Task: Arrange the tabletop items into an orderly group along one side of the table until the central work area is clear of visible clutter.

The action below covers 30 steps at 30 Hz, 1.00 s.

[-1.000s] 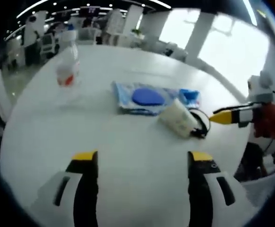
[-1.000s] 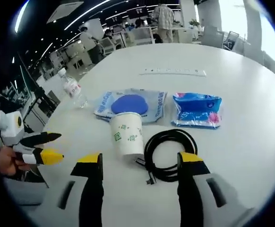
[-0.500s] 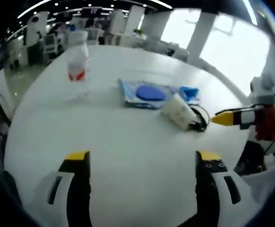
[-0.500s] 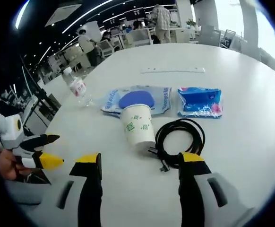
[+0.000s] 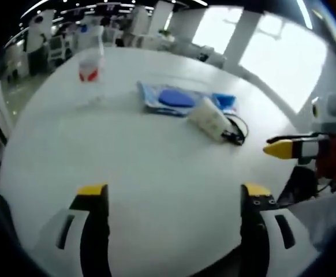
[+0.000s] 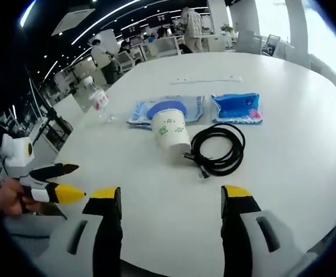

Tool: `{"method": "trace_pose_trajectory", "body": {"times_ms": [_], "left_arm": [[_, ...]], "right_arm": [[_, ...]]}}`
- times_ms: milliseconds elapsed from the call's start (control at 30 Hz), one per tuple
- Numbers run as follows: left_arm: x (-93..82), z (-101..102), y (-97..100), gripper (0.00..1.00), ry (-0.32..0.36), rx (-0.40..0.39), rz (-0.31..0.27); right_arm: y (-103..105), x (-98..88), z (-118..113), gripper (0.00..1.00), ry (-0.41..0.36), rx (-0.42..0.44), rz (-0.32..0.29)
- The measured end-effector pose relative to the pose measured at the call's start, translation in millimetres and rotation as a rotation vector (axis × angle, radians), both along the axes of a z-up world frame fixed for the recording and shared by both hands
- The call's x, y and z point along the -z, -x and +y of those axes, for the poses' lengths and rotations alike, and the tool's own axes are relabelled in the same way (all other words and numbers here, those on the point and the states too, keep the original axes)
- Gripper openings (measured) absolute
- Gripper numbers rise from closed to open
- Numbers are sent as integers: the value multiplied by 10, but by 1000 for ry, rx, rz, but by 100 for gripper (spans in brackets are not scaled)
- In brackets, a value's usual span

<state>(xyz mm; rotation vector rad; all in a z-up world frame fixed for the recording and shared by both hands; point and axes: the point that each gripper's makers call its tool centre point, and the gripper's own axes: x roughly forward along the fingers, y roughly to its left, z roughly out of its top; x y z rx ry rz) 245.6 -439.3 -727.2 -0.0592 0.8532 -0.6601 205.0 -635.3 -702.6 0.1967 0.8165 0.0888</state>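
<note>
On the round white table (image 6: 283, 173) lie a white paper cup (image 6: 170, 131) on its side, a coiled black cable (image 6: 219, 149), a blue-and-white flat packet with a blue disc (image 6: 167, 109) and a blue tissue pack (image 6: 236, 107). A clear water bottle with a red label (image 6: 100, 102) stands at the far left. In the left gripper view the bottle (image 5: 89, 64), packet (image 5: 169, 98), cup (image 5: 209, 118) and cable (image 5: 236, 130) show across the table. My left gripper (image 5: 174, 193) is open near the table's edge, also seen as the left gripper (image 6: 61, 182). My right gripper (image 6: 171, 195) is open; the right gripper (image 5: 289, 148) is at the right.
A thin white strip (image 6: 205, 80) lies on the far side of the table. Behind the table are desks, chairs and standing people (image 6: 191, 26). Wide bare tabletop lies between both grippers and the items.
Both cameras have pulled back from the items, which now look smaller and farther away. The items themselves have not moved.
</note>
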Motion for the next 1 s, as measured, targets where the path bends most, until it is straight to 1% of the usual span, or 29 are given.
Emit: {"method": "trace_pose_trajectory", "body": {"times_ms": [33,100,200,300,400,433,467,533,600,633,667,767,833,1000], "left_arm": [[17,-1,23,91,-1,5,12],[1,-12,15,91,4,5,12],[-67,-70,-31,91,18,31,-32],[-51,-83,-14,91,9,40,-32],[-79,-115,19,93,11,56,-40],[-108,-121,9,95,13,60,-53],[-145,-125,-27,96,17,56,-79],[-186,-107,-53,97,10,52,-97],[-168,-96,-57,97,7,49,-96],[-115,-81,-14,97,0,53,-69],[-99,-78,-3,97,-3,54,-63],[-84,-78,9,99,-12,62,-61],[-71,-78,17,99,-32,81,-73],[-26,-66,51,99,-41,90,-52]], "right_arm": [[36,19,4,70,-2,4,4],[110,58,7,70,-3,12,10],[212,103,17,70,-4,33,23],[283,131,61,69,15,26,32],[330,140,70,69,-5,53,26],[339,142,72,69,-6,57,24],[345,147,73,69,-4,58,23],[367,160,115,69,11,30,27],[372,155,124,70,23,20,19],[378,153,135,71,27,12,14],[385,156,138,71,29,9,15],[411,185,139,71,39,-4,22],[470,243,153,72,46,-30,55],[507,237,151,73,47,-37,58]]}}
